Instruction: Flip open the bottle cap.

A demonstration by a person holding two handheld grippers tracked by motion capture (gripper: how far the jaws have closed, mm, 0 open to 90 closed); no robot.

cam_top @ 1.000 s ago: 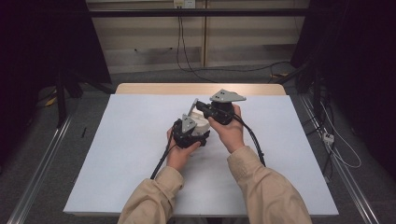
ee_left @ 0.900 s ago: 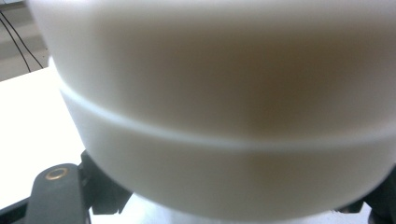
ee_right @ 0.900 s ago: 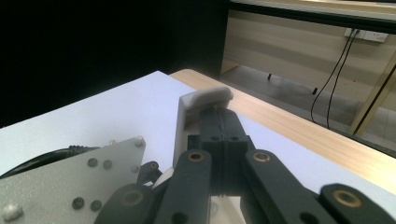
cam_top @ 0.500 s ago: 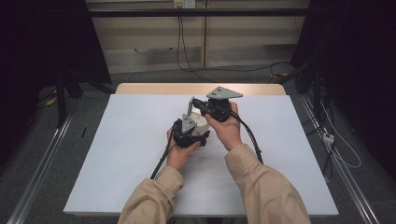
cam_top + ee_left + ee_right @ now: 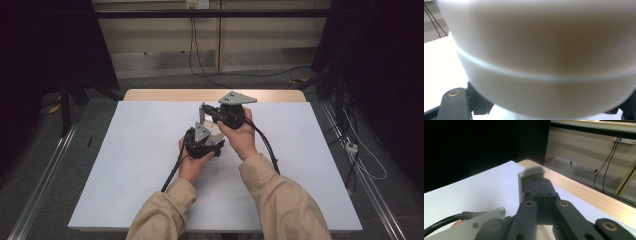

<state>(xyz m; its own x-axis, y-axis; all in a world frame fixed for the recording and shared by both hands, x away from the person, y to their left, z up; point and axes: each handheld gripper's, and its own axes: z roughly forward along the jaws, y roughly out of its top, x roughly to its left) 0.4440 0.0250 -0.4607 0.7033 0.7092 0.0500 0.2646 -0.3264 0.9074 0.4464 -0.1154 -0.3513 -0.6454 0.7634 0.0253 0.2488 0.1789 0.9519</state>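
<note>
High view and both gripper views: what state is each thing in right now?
Left gripper, shut on the white tub.
Right gripper, shut, pads pressed together.
White tub, gripped, blurred close against the left gripper's camera.
Table, covered with a white sheet.

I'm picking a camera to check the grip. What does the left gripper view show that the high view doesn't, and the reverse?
Left gripper view: up close and blurred, a white object with a groove around it, between that gripper's black jaws. High view: both hands, the left gripper close beside the right gripper, trailing cables, the whole table. Both: the white object and the white tabletop.
</note>
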